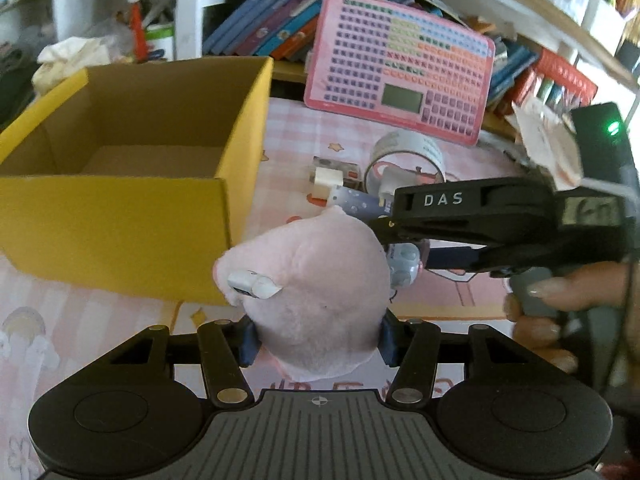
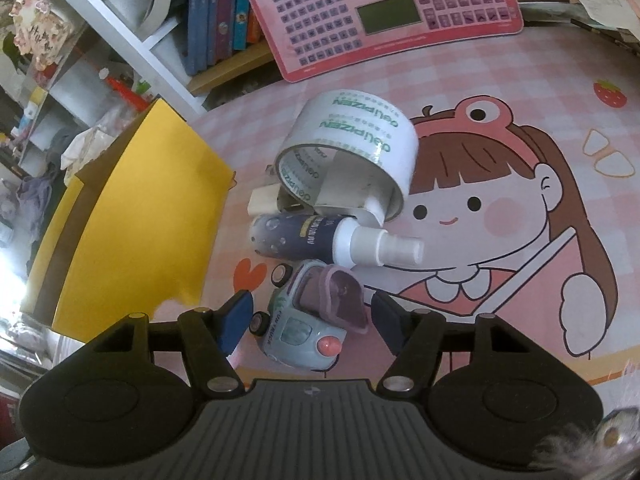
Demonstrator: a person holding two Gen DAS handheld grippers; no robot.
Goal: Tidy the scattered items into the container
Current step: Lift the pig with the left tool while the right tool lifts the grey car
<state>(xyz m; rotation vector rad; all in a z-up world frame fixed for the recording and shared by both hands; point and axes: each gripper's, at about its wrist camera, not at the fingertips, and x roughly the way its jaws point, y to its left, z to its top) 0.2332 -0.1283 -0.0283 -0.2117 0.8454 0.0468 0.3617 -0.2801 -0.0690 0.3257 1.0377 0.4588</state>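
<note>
Currently the left gripper is clamped on a pale pink plush toy, whose sides its blue pads press, at about four o'clock from the open yellow cardboard box. Meanwhile the right gripper is spread, its pads flanking but not touching a light-blue toy car; a dark spray bottle and white tape roll lie at the car's twelve o'clock.
</note>
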